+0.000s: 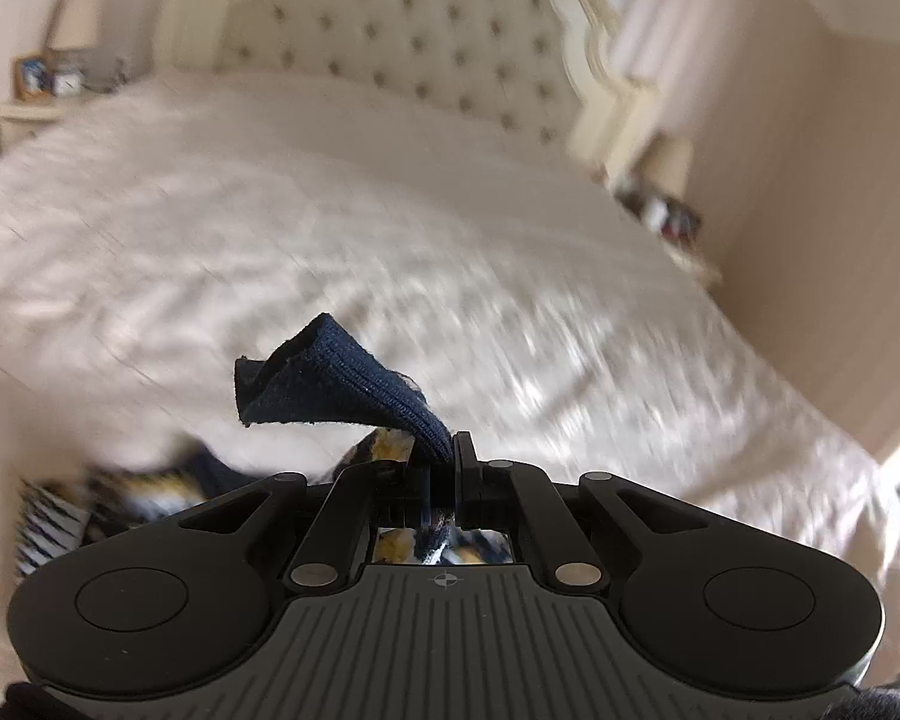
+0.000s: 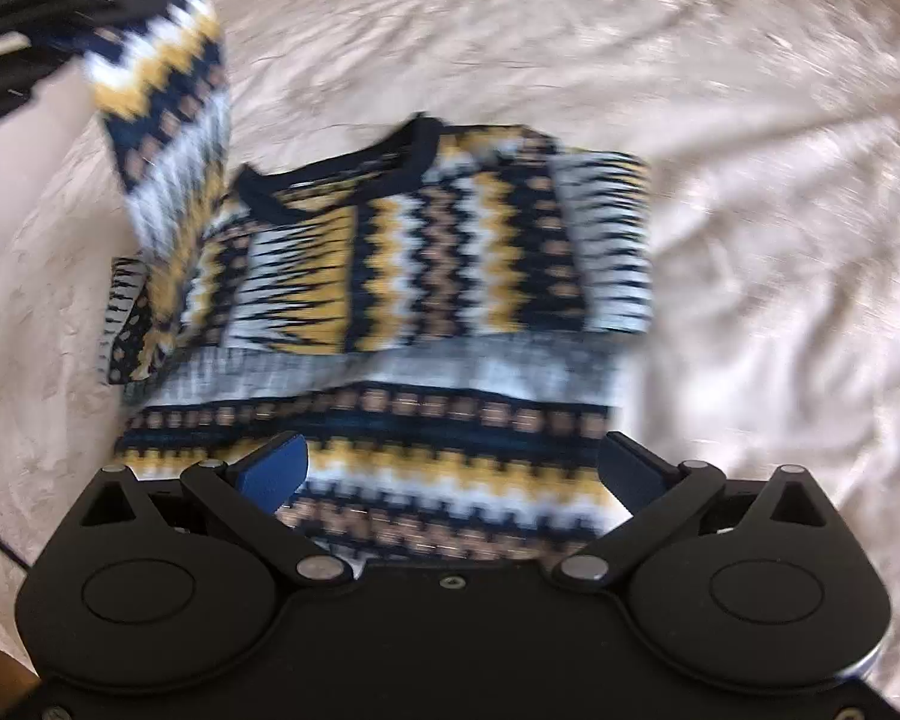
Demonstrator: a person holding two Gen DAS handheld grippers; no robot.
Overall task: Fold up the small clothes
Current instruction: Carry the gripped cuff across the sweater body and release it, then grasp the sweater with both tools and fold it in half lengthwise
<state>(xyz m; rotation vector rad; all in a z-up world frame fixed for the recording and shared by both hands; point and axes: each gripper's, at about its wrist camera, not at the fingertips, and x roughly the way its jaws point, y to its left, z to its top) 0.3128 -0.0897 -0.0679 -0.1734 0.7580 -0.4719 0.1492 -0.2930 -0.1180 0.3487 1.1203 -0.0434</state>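
Observation:
A small knitted sweater [image 2: 426, 252] with navy, yellow and white zigzag bands lies on the white bedspread [image 2: 750, 180], its navy collar toward the far side. My left gripper [image 1: 444, 456] is shut on the sweater's navy ribbed cuff [image 1: 330, 378], which sticks up past the fingers; the patterned knit hangs below [image 1: 114, 492]. In the right wrist view that sleeve [image 2: 162, 120] is lifted at the upper left, with the left gripper [image 2: 24, 18] at its top. My right gripper [image 2: 450, 468] is open and empty, its fingers either side of the sweater's lower hem.
A tufted cream headboard [image 1: 414, 30] stands at the far end of the bed [image 1: 270, 210]. Nightstands with small items sit at left [image 1: 42, 90] and right [image 1: 666, 210]. A beige wall [image 1: 810, 150] runs along the right.

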